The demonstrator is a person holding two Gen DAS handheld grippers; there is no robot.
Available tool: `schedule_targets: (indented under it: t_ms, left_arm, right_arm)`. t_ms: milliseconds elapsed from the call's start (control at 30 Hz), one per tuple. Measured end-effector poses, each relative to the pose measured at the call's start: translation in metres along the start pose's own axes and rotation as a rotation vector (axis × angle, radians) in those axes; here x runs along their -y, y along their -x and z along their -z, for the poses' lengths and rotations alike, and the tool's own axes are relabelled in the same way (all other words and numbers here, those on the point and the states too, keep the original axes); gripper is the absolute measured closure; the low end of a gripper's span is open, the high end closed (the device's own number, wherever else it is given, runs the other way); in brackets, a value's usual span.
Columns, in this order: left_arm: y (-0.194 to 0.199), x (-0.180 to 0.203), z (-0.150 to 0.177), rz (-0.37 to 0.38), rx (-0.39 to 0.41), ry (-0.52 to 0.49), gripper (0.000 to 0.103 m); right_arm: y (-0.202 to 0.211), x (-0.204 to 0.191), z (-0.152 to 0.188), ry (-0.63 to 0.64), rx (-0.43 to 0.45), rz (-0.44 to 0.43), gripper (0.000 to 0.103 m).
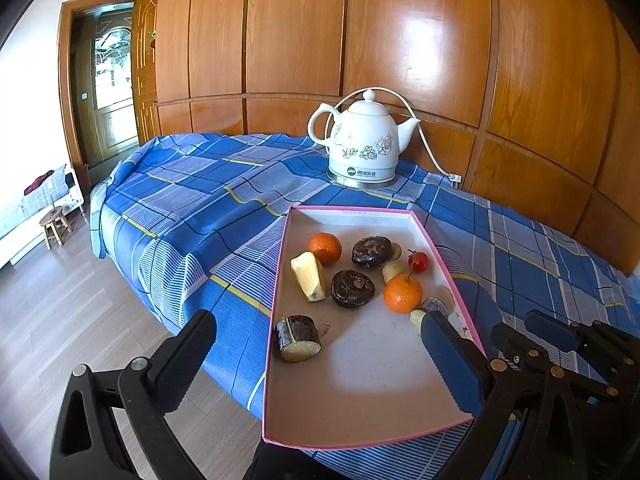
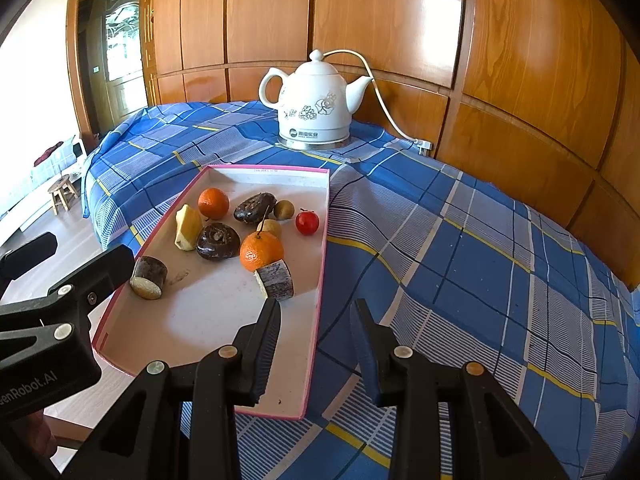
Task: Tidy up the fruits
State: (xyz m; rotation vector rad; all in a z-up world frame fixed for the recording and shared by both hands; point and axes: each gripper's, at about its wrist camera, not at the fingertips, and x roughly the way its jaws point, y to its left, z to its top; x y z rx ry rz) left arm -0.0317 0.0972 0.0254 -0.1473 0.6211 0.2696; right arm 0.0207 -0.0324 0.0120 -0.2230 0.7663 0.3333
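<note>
A shallow white cardboard tray with a pink rim (image 2: 325,240) lies on the blue plaid bedcover (image 2: 460,240), its long axis running from the near edge toward the white ceramic electric kettle (image 2: 316,100) at the far side. The fruits sit loose in its far half: two round oranges (image 2: 261,256) (image 2: 213,203), a small red cherry-like fruit (image 2: 307,221), a pale yellow wedge (image 2: 188,227), two dark brown wrinkled pieces (image 2: 218,241) and two cut cane-like stubs (image 2: 149,277) (image 2: 276,280). The right gripper (image 2: 316,320) hovers over the tray's near right rim with its jaws narrowly apart and nothing between them. The left gripper (image 1: 316,340) stands wide apart over the tray's near left part, likewise empty. The near orange is judged light, firm and prone to roll; a hold across its widest girth seems safest, clear of the upright stem. The nearer stub lies with its pale cut face turned leftward, its axis roughly across the tray; its bark looks rough and stiff, so a hold across the curved sides should bite well.
</note>
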Motion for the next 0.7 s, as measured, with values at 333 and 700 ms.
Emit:
schedule_targets:
  t_ms: [333, 700]
  left_arm:
    - [-0.0008, 0.0015, 0.0007, 0.003, -0.006, -0.003, 0.000]
    - [-0.0014, 0.0050, 0.0023, 0.019, -0.005, -0.025, 0.000]
  right_arm:
    - [-0.0008, 0.0000, 0.0005, 0.000, -0.002, -0.002, 0.066]
    - [-0.0036, 0.0043, 0.0001, -0.009, -0.006, -0.009, 0.066]
